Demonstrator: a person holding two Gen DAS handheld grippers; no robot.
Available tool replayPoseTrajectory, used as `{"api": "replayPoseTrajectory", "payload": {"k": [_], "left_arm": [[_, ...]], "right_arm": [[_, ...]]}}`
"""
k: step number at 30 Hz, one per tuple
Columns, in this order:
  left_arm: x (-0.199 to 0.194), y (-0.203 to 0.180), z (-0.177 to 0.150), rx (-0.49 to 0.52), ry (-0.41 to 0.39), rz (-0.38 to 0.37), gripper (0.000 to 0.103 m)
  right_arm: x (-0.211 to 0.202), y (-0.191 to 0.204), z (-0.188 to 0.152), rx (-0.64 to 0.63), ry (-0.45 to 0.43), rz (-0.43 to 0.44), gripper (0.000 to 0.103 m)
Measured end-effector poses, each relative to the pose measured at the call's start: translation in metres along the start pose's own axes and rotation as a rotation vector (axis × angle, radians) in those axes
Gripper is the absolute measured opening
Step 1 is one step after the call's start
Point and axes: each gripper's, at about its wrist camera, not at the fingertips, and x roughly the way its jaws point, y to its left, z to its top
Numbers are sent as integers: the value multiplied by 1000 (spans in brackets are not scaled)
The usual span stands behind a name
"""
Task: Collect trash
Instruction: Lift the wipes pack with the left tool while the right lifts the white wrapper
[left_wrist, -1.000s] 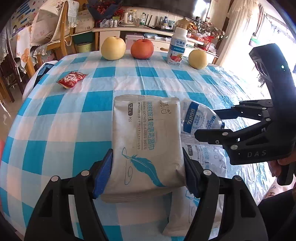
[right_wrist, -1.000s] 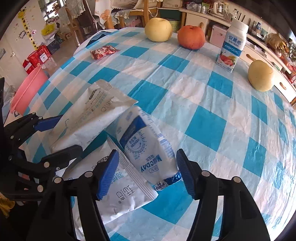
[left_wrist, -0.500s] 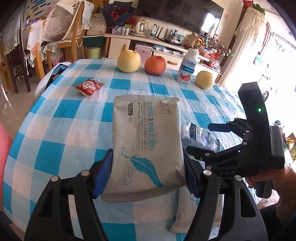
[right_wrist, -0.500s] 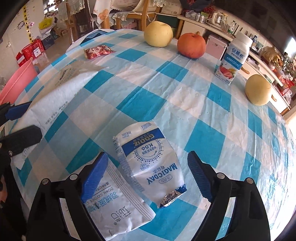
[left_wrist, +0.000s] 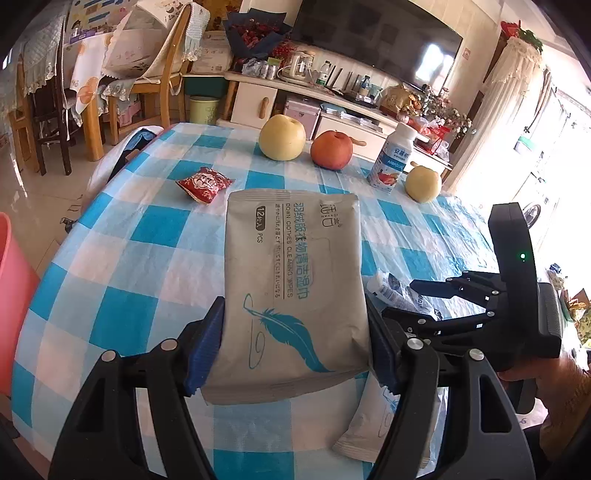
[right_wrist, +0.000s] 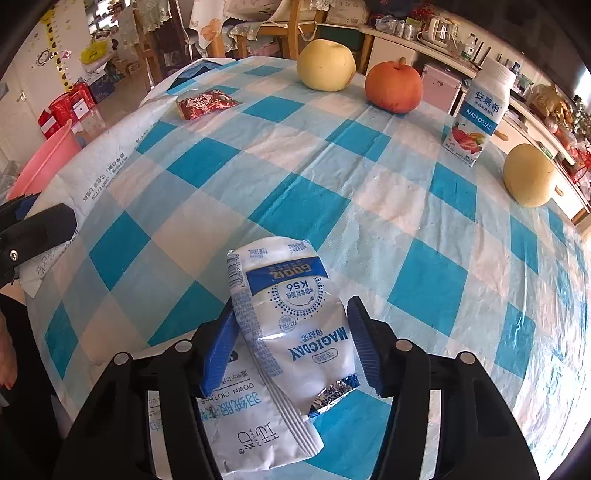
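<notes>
Two hand-held claws work over a round worktop (right_wrist: 424, 206) covered in a blue and white checked cloth.

The left claw (left_wrist: 295, 347) is closed on a grey packet of cleaning wipes (left_wrist: 291, 284). Its blue pads press against both long edges of the packet's lower end, and the packet stands lifted clear of the cloth, its printed feather facing the camera.

The right claw (right_wrist: 291, 343) has its blue pads on either side of a white and blue snack bag (right_wrist: 291, 314). The left pad touches the bag's edge; the right pad sits just beside the other edge, and whether it presses the bag cannot be told. The bag lies partly on top of a second wipes packet (right_wrist: 255, 421), which lies flat on the cloth under the claw. In the left wrist view, the right claw (left_wrist: 402, 299) appears low at the right side, held in a hand (left_wrist: 554, 391).

Farther across the worktop lies a small red snack wrapper (left_wrist: 204, 181), alone near the left edge. Along the far side stand a yellow pear (left_wrist: 282, 137), a red apple (left_wrist: 331, 150) just beside it, a yoghurt bottle (left_wrist: 391, 164), and another yellow pear (left_wrist: 423, 184) next to the bottle. A pink bucket (right_wrist: 44, 162) stands on the floor beyond the worktop's left edge.
</notes>
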Motion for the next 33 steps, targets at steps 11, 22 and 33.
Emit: {"api": "replayPoseTrajectory", "payload": {"k": [11,22,33], "left_arm": [[-6,8,4,-24,-13,-10,71],[-13,17,6,-46,-33,-2,71],[-40,45,11,-142,-123,29,71]], "right_arm": [[10,-11,7,68,34,-56,24],[-4,-8,15,102,-10,-118,23],[-42,42,46,85,-119,-37,23]]}}
